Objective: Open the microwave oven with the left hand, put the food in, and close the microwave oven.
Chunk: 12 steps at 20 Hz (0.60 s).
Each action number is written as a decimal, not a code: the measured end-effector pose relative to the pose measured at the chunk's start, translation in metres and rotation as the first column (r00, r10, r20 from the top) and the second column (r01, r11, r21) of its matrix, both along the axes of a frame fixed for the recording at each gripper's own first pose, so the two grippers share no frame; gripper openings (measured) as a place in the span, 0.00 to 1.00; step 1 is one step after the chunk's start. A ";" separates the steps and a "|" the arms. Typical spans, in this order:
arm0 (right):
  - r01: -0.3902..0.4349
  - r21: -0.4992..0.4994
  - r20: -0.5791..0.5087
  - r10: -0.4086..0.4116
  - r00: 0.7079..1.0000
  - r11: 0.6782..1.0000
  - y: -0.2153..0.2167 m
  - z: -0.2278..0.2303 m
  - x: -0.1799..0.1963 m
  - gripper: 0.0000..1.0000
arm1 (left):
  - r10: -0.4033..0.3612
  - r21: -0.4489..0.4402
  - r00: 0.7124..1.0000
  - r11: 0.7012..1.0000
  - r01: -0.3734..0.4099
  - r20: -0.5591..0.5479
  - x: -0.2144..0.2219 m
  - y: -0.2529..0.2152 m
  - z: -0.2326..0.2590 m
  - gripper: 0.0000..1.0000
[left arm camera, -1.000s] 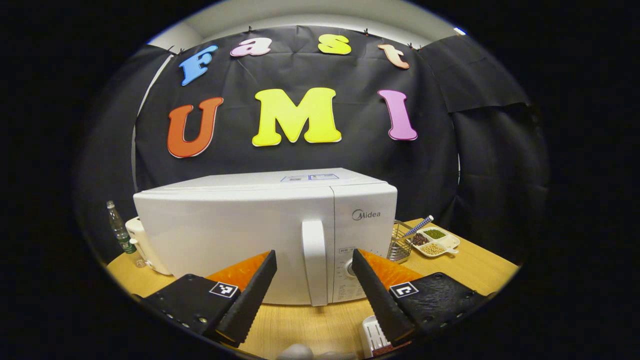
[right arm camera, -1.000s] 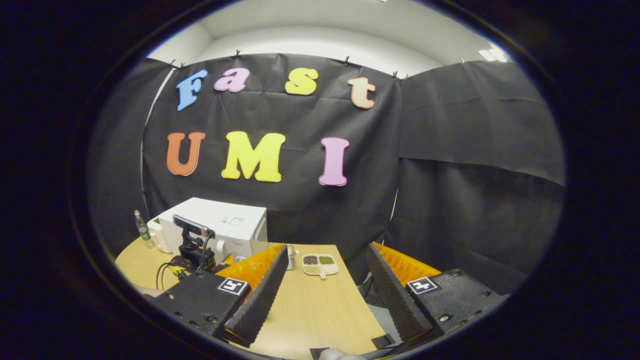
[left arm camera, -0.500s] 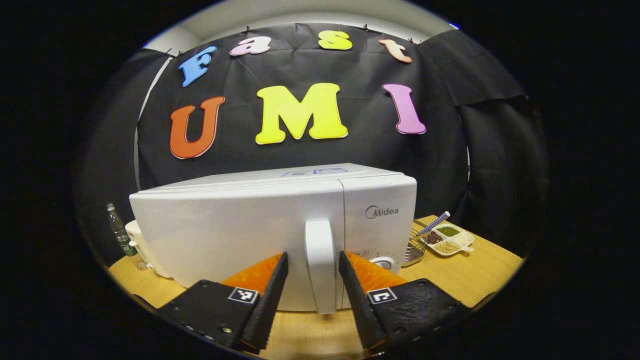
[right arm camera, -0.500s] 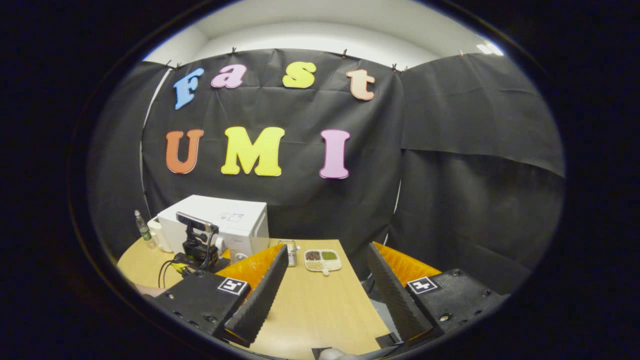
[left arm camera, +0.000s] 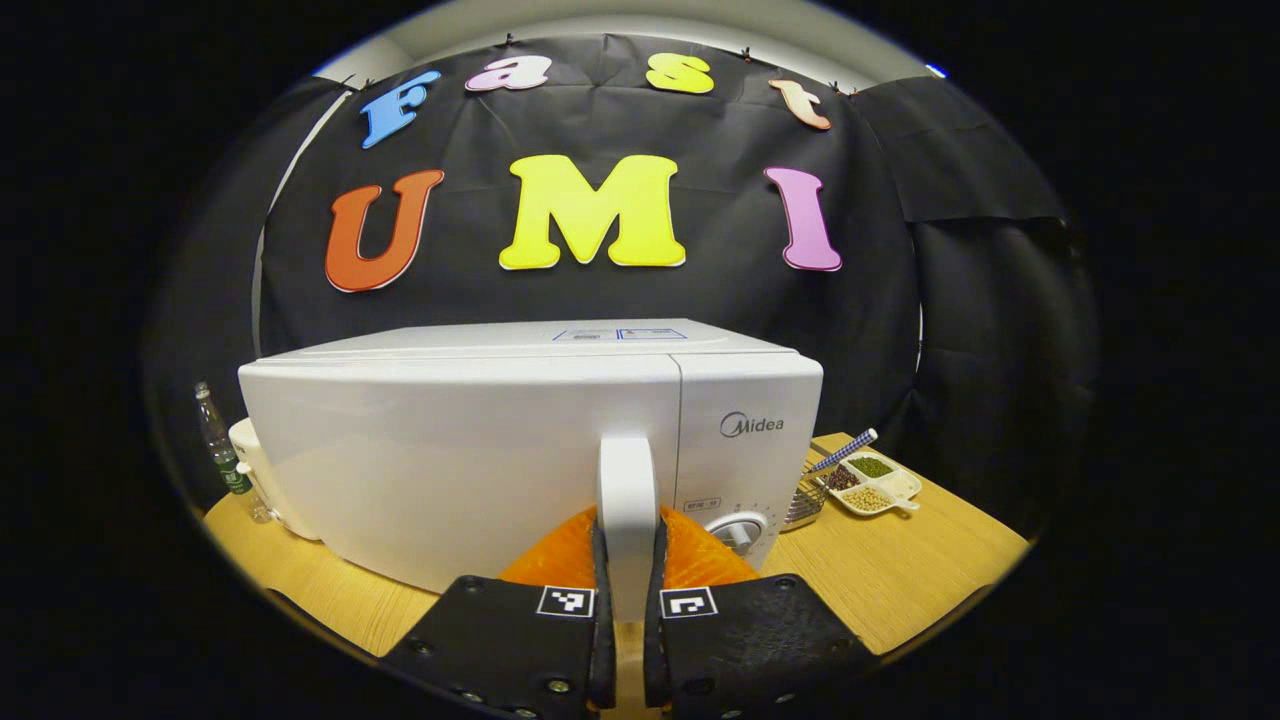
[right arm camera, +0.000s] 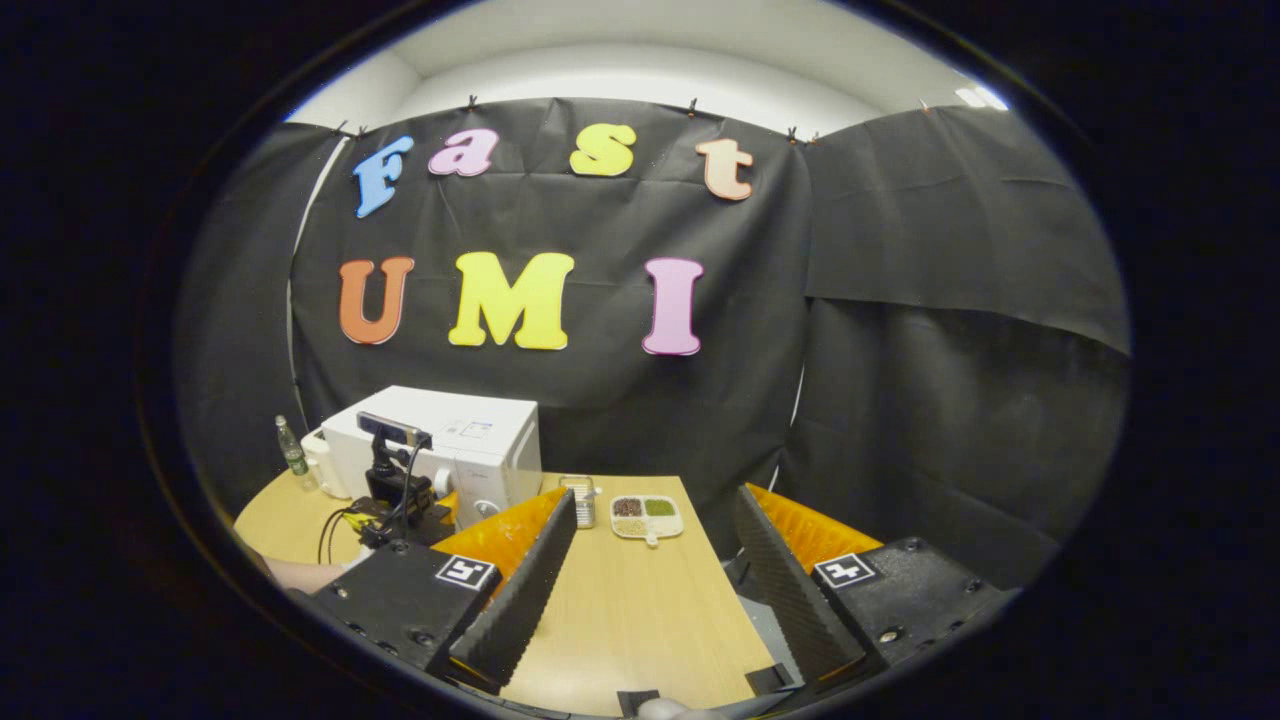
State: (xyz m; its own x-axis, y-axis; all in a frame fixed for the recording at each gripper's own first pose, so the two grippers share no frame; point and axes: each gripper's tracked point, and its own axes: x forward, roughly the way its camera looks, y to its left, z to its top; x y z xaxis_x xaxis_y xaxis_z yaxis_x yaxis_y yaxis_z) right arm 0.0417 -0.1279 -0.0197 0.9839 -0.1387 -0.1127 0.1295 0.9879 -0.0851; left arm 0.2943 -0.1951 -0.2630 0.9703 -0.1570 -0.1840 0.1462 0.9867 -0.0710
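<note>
Microwave (left arm camera: 450, 450), white, on wooden table (left arm camera: 900, 570), door shut, its handle (left arm camera: 626, 500) clamped by left gripper (left arm camera: 626, 560); right gripper (right arm camera: 650, 570) spread, empty, well apart; risk: off-line pull drags oven or slips off handle.

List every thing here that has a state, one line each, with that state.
Microwave door: shut.
Door handle: clamped between the left gripper's fingers.
Left gripper: shut on the handle.
Right gripper: open, holding nothing, above the table.
Divided dish: filled, on the table.
Bottle: upright, beside the microwave.
</note>
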 end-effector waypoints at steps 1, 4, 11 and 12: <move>-0.001 0.000 -0.005 0.001 1.000 1.000 0.000 -0.003 0.000 0.92 | 0.001 0.003 1.000 1.000 -0.001 -0.004 -0.001 0.000 -0.001 0.10; -0.004 0.004 -0.015 0.004 1.000 1.000 -0.002 -0.005 -0.001 1.00 | 0.002 0.026 1.000 1.000 -0.002 0.000 -0.002 0.001 -0.001 0.10; -0.026 0.001 -0.018 0.026 1.000 1.000 0.007 -0.009 0.002 0.92 | -0.024 0.030 1.000 0.999 0.023 0.013 -0.048 0.011 0.000 0.10; -0.037 -0.001 -0.022 0.037 0.999 0.999 0.012 -0.009 0.003 0.91 | -0.033 0.031 0.999 0.999 0.033 0.004 -0.060 0.017 -0.002 0.10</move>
State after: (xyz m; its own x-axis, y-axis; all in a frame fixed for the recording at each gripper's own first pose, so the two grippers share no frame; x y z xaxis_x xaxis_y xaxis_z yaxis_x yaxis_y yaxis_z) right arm 0.0449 -0.1154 -0.0291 0.9857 -0.1026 -0.1337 0.0912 0.9919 -0.0889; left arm 0.2341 -0.1785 -0.2652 0.9654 -0.1835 -0.1852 0.1792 0.9830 -0.0399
